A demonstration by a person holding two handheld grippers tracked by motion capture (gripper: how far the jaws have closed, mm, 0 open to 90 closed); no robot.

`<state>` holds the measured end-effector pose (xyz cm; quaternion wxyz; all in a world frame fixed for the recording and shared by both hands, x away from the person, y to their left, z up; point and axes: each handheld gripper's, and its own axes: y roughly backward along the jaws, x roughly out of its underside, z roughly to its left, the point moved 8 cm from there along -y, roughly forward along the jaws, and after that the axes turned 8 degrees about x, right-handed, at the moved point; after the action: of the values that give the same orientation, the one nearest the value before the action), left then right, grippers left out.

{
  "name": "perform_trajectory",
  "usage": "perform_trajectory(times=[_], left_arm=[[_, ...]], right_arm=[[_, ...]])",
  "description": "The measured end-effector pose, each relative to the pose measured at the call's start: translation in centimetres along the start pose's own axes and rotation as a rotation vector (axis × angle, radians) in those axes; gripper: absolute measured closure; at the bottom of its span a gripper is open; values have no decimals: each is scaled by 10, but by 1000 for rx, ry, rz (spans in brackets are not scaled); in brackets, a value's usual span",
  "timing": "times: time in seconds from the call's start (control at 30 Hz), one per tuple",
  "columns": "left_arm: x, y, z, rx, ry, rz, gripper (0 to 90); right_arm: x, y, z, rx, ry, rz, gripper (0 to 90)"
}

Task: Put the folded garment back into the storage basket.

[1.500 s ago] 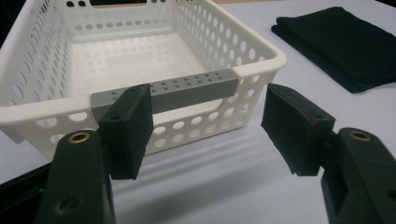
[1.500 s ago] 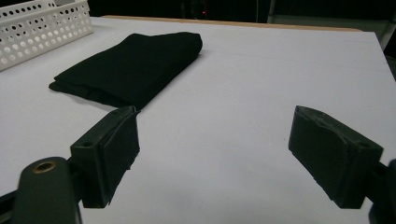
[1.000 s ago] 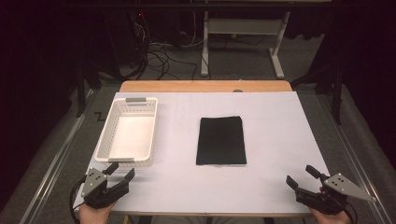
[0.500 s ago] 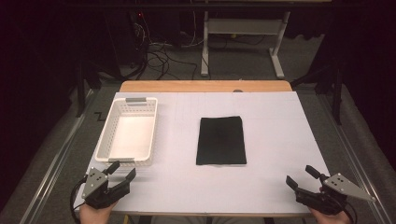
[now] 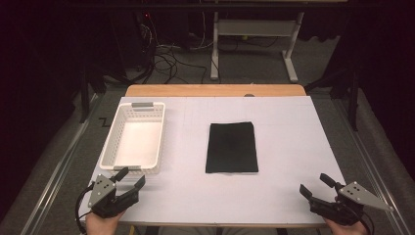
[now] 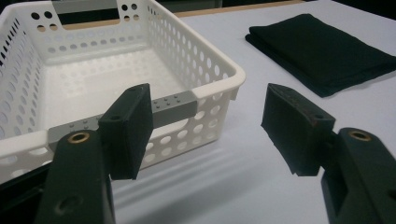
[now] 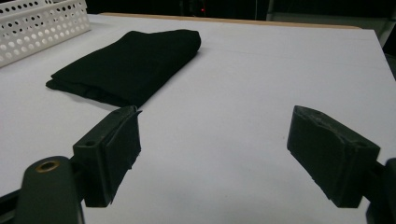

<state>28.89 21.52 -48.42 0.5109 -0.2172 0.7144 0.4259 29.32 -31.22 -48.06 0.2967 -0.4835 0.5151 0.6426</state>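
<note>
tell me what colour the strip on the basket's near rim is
Grey, on the white basket; the strip shows best in the left gripper view.

Matt black folded cloth [image 5: 231, 147], glossy white perforated plastic basket [image 5: 112, 147] (grey handles), smooth white table [image 5: 288, 132] surface

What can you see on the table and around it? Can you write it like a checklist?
Surface: white table, wooden strip at far edge.
Job's things: folded black cloth lying flat mid-table; white holed basket at its left, nothing in it.
Clutter: nothing seen.
Grippers: left gripper open, near the basket's near end; right gripper open at the near right corner; both hold nothing.
Cables: tangle of cables on the floor beyond.
Surroundings: dark room, white desk frame behind.
</note>
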Motion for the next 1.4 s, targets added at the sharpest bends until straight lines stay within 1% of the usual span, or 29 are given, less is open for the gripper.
perform_trajectory(times=[0.2, 0.53, 0.57, 0.63, 0.67, 0.7, 0.73, 0.77, 0.83, 0.93, 1.2, 1.4], left_arm=[[-2, 0, -1, -4, -6, -2, 316], [-8, -3, -6, 10, -17, -9, 317], [-8, -3, -7, 10, -23, -6, 317], [-11, -6, -12, 15, -50, -3, 317], [-11, -6, -12, 15, -50, -3, 317], [-14, -8, -15, 23, -57, -7, 317], [-14, -8, -15, 23, -57, -7, 317], [-15, -11, -18, 32, -60, -8, 317], [-16, -12, -20, 37, -62, -7, 317], [-19, -18, -26, 51, -71, -4, 317], [-24, -25, -33, 75, -68, -6, 317], [-28, -33, -40, 99, -76, 5, 317]], right_arm=[[0, 0, 0, 0, -1, 1, 179], [0, 0, 0, 0, 2, 1, 179], [0, 0, 0, 0, 3, 0, 179], [0, 0, 0, 1, 1, -2, 179], [0, 0, 0, 1, 1, -2, 179], [0, 0, 0, 1, 1, -3, 179], [0, 0, 0, 1, 1, -3, 179], [0, 0, 0, -1, 1, -3, 179], [0, 0, 0, -1, 2, -3, 180], [0, -1, 0, -3, 0, -1, 179], [0, 0, 0, -6, 2, -3, 179], [0, 0, 0, -6, -2, -2, 179]])
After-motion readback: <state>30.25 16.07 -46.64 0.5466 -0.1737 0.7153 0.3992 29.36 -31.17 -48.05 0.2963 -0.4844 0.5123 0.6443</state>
